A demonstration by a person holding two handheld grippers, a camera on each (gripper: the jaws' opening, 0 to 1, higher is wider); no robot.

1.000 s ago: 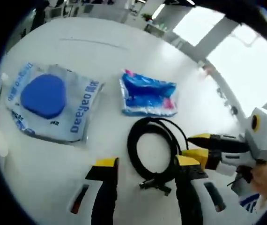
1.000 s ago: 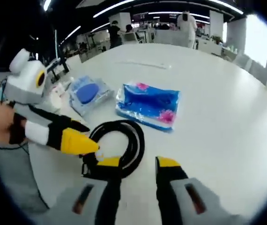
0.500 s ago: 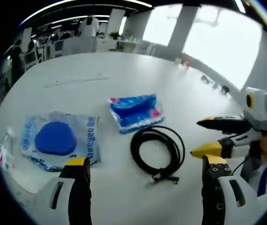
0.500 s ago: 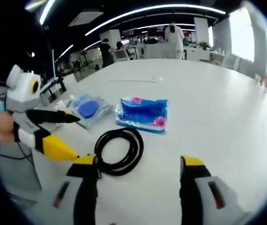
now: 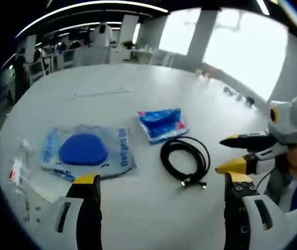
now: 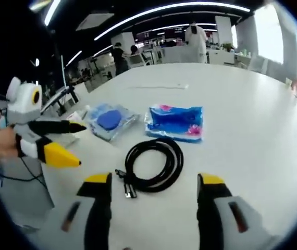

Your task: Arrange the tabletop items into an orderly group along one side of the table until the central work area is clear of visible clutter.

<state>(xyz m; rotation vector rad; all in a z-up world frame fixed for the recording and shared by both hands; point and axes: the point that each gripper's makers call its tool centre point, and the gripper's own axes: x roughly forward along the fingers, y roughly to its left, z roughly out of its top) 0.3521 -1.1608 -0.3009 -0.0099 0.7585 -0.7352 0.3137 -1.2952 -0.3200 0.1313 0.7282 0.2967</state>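
Bag (image 5: pixel 88 152) holding blue pad (image 5: pixel 83 149) lies beside cable (image 5: pixel 185 160); both jaws released

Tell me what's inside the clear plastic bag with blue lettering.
Inside the clear bag lies a rounded blue pad-like item, also visible in the right gripper view. Anything beneath it is hidden.

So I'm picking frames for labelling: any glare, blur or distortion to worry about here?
Left gripper view: the windows behind blow out white, fisheye bends the table edge, and the coiled cable stays sharp. Right gripper view: ceiling strip lights glare, and the blue packet and the cable are clear, softer toward the rim.
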